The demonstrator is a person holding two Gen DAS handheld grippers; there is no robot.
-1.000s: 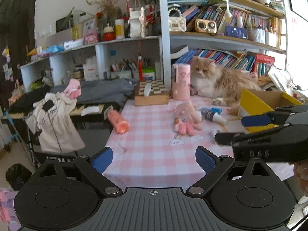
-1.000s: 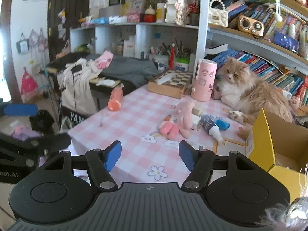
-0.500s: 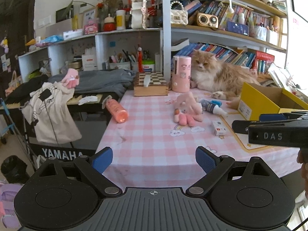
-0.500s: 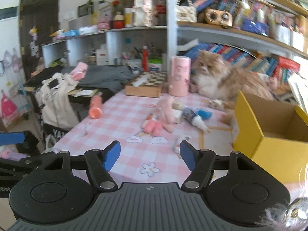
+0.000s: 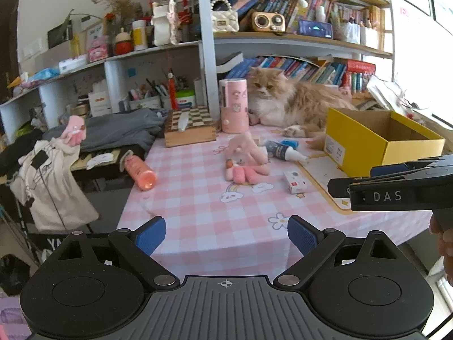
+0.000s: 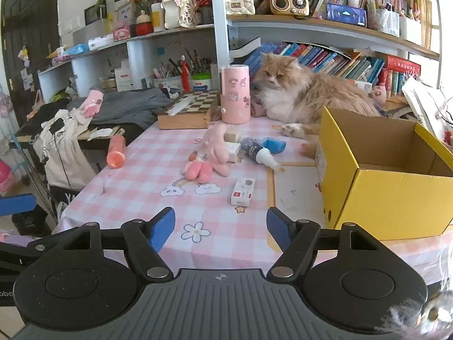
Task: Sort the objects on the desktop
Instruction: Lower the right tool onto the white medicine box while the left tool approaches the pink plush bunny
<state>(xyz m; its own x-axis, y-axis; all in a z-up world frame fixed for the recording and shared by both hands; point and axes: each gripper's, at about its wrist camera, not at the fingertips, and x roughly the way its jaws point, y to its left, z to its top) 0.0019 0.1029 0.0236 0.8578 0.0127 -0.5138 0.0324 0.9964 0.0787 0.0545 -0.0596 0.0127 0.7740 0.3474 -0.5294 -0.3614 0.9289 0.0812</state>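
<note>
On the pink checked tablecloth (image 6: pixel 136 175) lie a pink plush toy (image 6: pixel 209 155), a dark glue bottle with a white tip (image 6: pixel 259 150), a blue soft thing (image 6: pixel 273 145), a small white box (image 6: pixel 243 191) and an orange-pink bottle (image 6: pixel 116 151) near the left edge. An open yellow cardboard box (image 6: pixel 390 170) stands at the right. My right gripper (image 6: pixel 220 228) hovers over the table's front edge, its jaws opening with nothing between them. My left gripper (image 5: pixel 226 235) is open and empty in front of the table, with the right gripper (image 5: pixel 396 187) seen side-on at its right.
A long-haired orange cat (image 6: pixel 305 93) lies behind the yellow box. A pink cylinder (image 6: pixel 235 95) and a chessboard box (image 6: pixel 188 110) stand at the back. Cluttered shelves rise behind. Clothes (image 5: pixel 51 181) hang over a keyboard stand left of the table.
Both grippers have dropped a little and rolled, so the views now stand level. The right gripper's jaws have spread wider. The objects on the table have not moved.
</note>
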